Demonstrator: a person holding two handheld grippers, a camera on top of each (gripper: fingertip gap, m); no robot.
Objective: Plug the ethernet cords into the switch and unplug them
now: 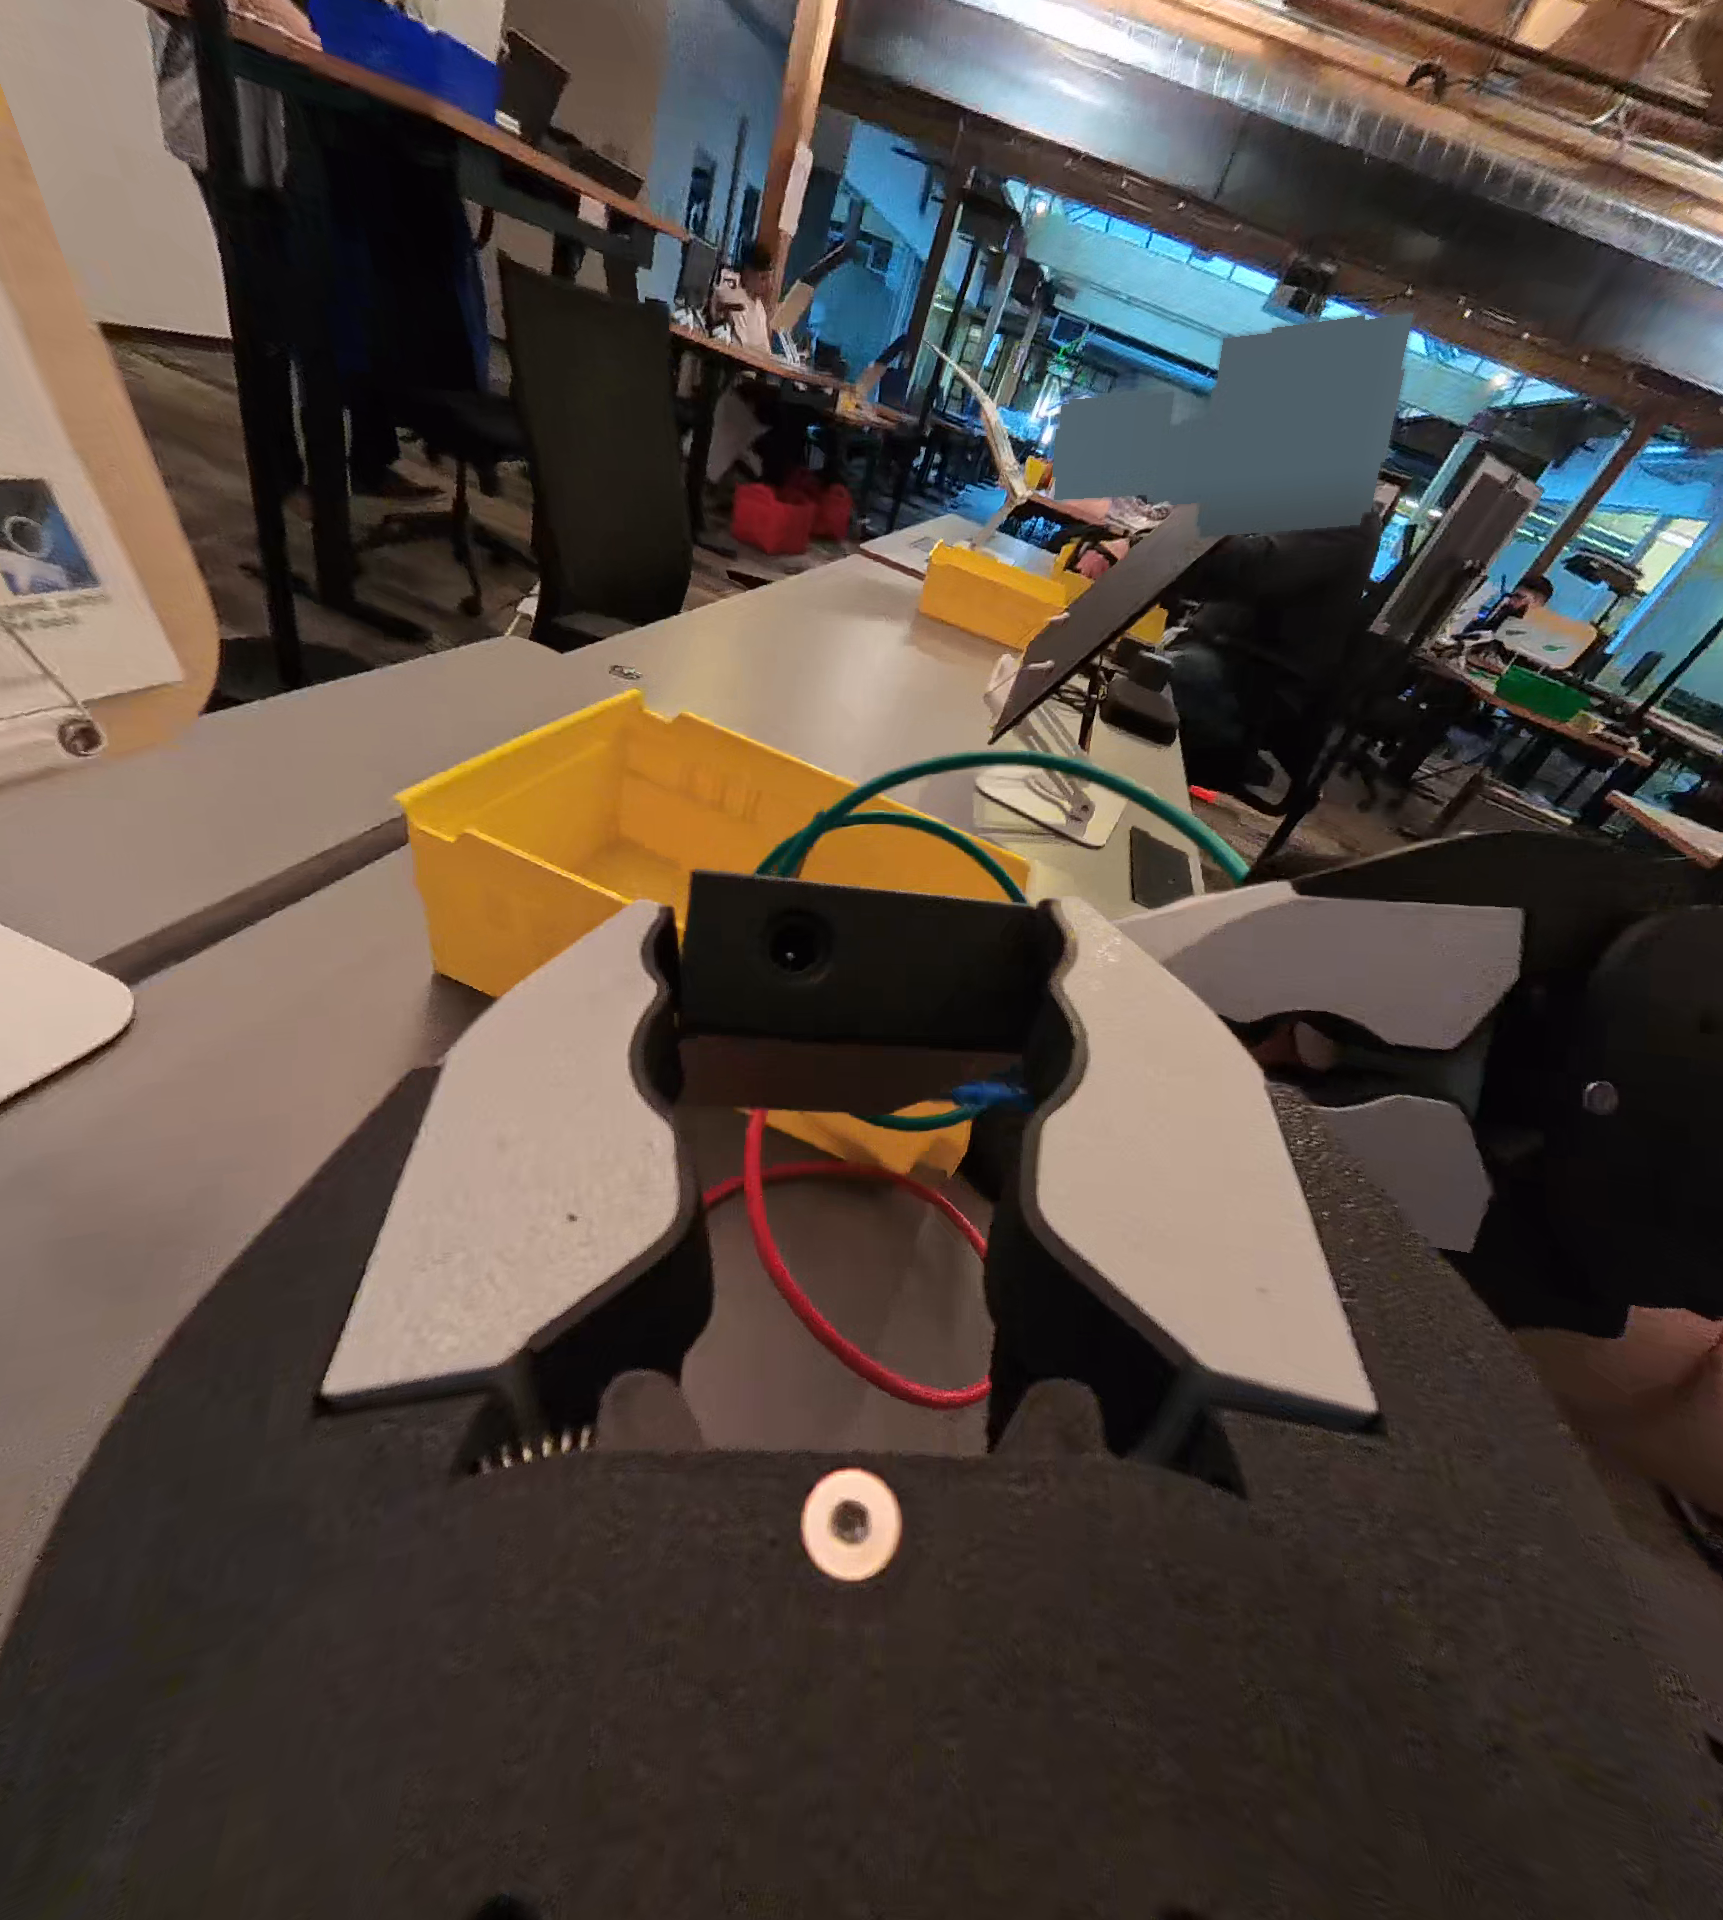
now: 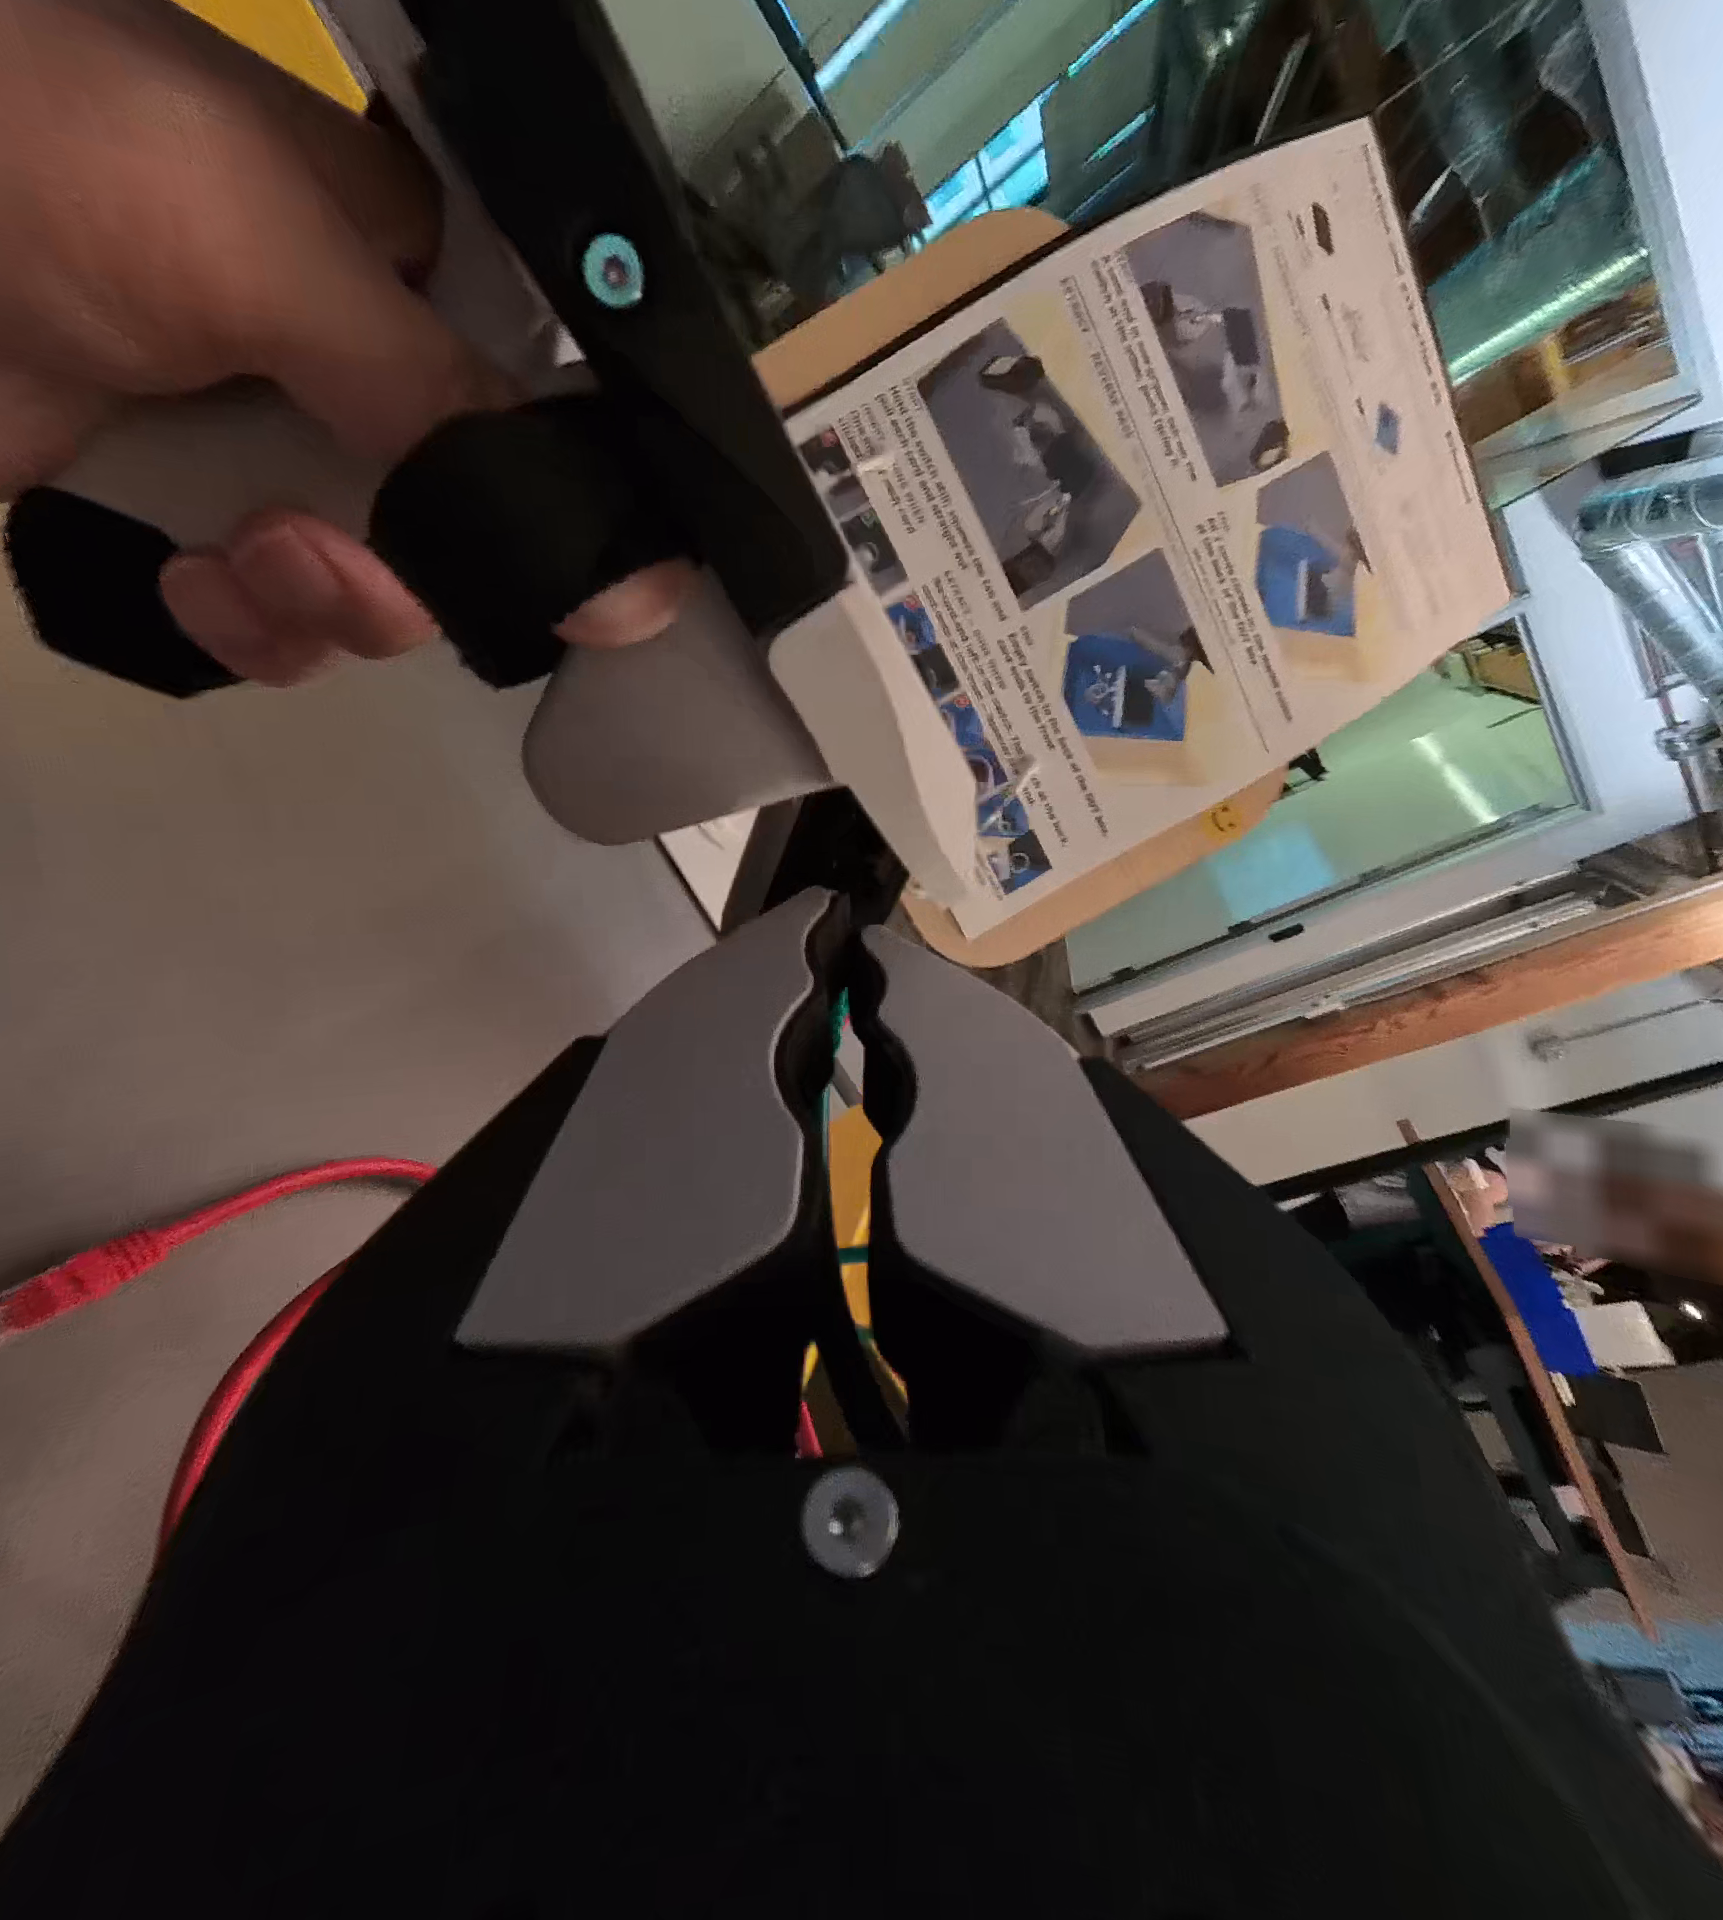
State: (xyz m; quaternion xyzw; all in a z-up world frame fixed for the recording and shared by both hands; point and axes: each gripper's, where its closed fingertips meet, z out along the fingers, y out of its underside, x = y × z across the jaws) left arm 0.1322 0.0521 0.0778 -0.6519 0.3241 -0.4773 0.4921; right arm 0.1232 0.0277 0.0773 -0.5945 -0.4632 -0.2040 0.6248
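My left gripper (image 1: 862, 987) is shut on the black switch (image 1: 867, 966), with its pads pressed on the two short ends, and holds it above the table. A green ethernet cord (image 1: 940, 769) loops up from behind the switch and runs right into my right gripper. A blue plug end (image 1: 987, 1093) shows under the switch's right end. My right gripper (image 2: 849, 935) is shut on the green cord (image 2: 839, 1023), close beside the switch. A red ethernet cord (image 1: 836, 1340) lies loose on the table, and its plug (image 2: 36, 1299) is free.
An empty yellow bin (image 1: 566, 831) stands just behind the switch on the grey table (image 1: 213, 810). An instruction sheet on a wooden board (image 1: 5, 468) stands at the left. A tablet on a stand (image 1: 1075, 644) is at the back right. A hand (image 2: 161, 312) holds the left gripper. Less than 4 cm separates the two grippers' tips.
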